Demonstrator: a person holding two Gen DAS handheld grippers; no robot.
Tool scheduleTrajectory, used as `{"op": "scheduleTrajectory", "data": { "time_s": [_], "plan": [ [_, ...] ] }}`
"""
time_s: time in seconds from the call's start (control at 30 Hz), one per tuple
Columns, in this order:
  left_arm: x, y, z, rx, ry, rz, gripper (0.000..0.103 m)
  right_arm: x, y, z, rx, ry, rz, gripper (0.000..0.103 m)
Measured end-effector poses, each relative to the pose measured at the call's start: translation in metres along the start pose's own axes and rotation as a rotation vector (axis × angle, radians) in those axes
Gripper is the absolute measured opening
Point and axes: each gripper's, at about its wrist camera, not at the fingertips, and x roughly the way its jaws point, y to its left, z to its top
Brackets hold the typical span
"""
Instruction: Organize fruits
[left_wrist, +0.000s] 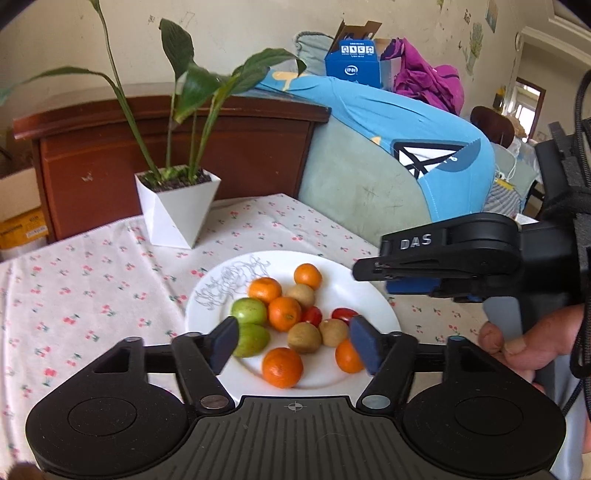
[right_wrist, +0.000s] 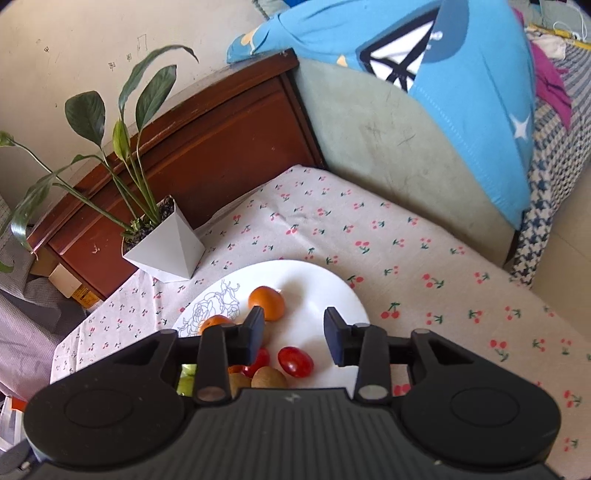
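A white plate (left_wrist: 340, 295) with a grey flower print sits on the cherry-print tablecloth (left_wrist: 92, 295). It holds several oranges (left_wrist: 282, 367), two green fruits (left_wrist: 249, 311), brown kiwi-like fruits (left_wrist: 304, 337) and two red cherry tomatoes (left_wrist: 343, 314). My left gripper (left_wrist: 293, 343) is open and empty, above the plate's near side. My right gripper (right_wrist: 294, 336) is open and empty, above the plate (right_wrist: 314, 288), with a red tomato (right_wrist: 295, 362) and an orange (right_wrist: 266, 302) under it. It also shows side-on in the left wrist view (left_wrist: 373, 271).
A white angular pot with a leafy plant (left_wrist: 176, 210) stands on the table behind the plate. A brown wooden cabinet (left_wrist: 184, 155) and a sofa with a blue shirt (left_wrist: 388, 147) lie beyond the table's far edge.
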Motion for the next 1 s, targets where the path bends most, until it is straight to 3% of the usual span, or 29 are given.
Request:
{"op": "scheduleTrajectory", "data": {
  "time_s": [0.23, 0.43, 0.63, 1.0],
  "plan": [
    [-0.013, 0.013, 0.006, -0.009, 0.065, 0.051, 0.087, -0.020, 0.004, -0.009, 0.008, 0.009, -0.030, 0.050],
    [-0.014, 0.017, 0.006, -0.036, 0.146, 0.091, 0.088, -0.034, 0.007, -0.022, 0.026, 0.031, -0.061, 0.060],
    [-0.016, 0.020, 0.012, -0.046, 0.193, 0.127, 0.093, -0.050, 0.010, -0.034, 0.029, 0.037, -0.094, 0.073],
    [-0.011, 0.016, 0.014, -0.022, 0.243, 0.191, 0.096, -0.059, 0.010, -0.040, 0.061, 0.029, -0.159, 0.087]
  ]
}}
